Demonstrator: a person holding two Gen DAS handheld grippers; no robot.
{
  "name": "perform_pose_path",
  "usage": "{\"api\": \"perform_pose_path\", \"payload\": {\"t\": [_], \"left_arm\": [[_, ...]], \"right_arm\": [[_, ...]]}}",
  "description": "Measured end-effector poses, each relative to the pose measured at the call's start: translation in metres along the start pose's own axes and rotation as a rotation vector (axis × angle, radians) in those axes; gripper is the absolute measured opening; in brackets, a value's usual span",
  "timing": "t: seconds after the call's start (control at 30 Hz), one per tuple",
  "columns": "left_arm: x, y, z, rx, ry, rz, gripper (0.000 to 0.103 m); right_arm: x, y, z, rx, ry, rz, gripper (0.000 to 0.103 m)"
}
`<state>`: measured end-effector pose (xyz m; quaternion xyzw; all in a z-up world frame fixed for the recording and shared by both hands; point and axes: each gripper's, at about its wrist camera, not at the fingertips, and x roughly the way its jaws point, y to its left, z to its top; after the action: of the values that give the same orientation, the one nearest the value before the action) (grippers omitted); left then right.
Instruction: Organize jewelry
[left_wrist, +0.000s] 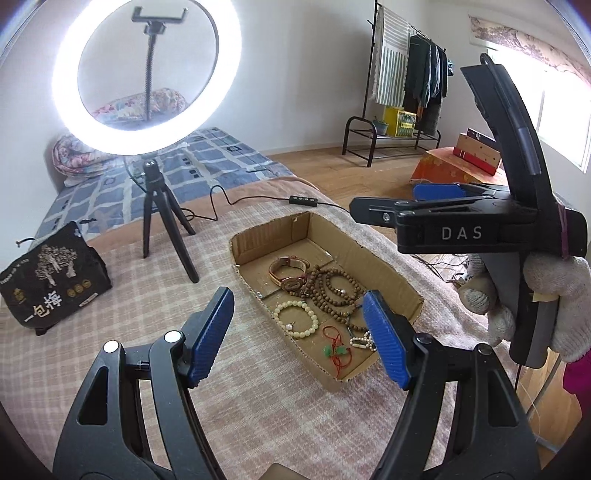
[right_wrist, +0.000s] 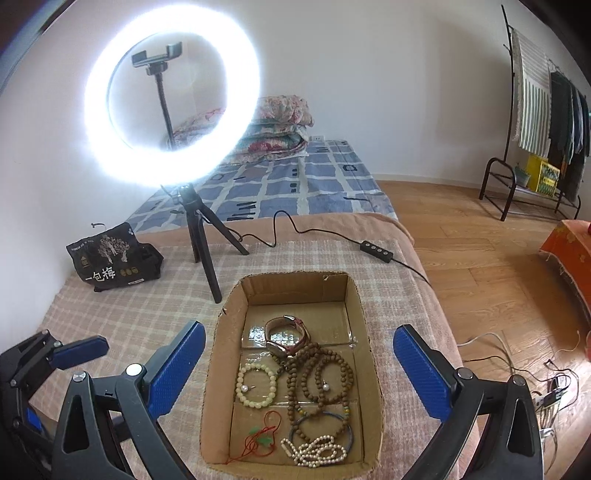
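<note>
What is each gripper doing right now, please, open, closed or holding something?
Left gripper: open, holding nothing, above the cardboard box.
Right gripper: open wide, holding nothing, above the same box.

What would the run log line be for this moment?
left tongs: open, empty | right tongs: open, empty | cardboard box: holds watch, cream bead bracelet, wooden beads, pearl strand

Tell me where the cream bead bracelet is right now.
In the right wrist view, the cream bead bracelet lies flat in the cardboard box, on the left side, beside the brown bead strands and above the red cord.
</note>
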<state>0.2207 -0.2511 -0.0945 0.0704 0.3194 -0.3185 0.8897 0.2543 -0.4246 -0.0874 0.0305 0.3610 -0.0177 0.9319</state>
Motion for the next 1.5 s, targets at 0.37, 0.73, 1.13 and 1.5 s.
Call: {"api": "perform_pose_path", "payload": {"t": [0.37, 0.73, 1.13, 1.5], "left_arm": [[-0.076, 0.009, -0.010, -0.027, -0.057, 0.065, 0.076], [-0.152, 0.011, -0.029, -0.049, -0.100, 0.201, 0.096], [-0.189, -0.002, -0.050, -0.072, -0.109, 0.263, 0.100], [-0.191, -0.008, -0.059, -0.069, -0.106, 0.289, 0.101]], "right_arm": [[-0.068, 0.034, -0.010, -0.033, -0.063, -0.050, 0.103], [-0.127, 0.054, -0.045, -0.015, -0.084, -0.021, 0.103], [-0.163, 0.059, -0.080, 0.016, -0.097, -0.063, 0.103], [-0.165, 0.066, -0.097, 0.003, -0.083, -0.075, 0.103]]}}
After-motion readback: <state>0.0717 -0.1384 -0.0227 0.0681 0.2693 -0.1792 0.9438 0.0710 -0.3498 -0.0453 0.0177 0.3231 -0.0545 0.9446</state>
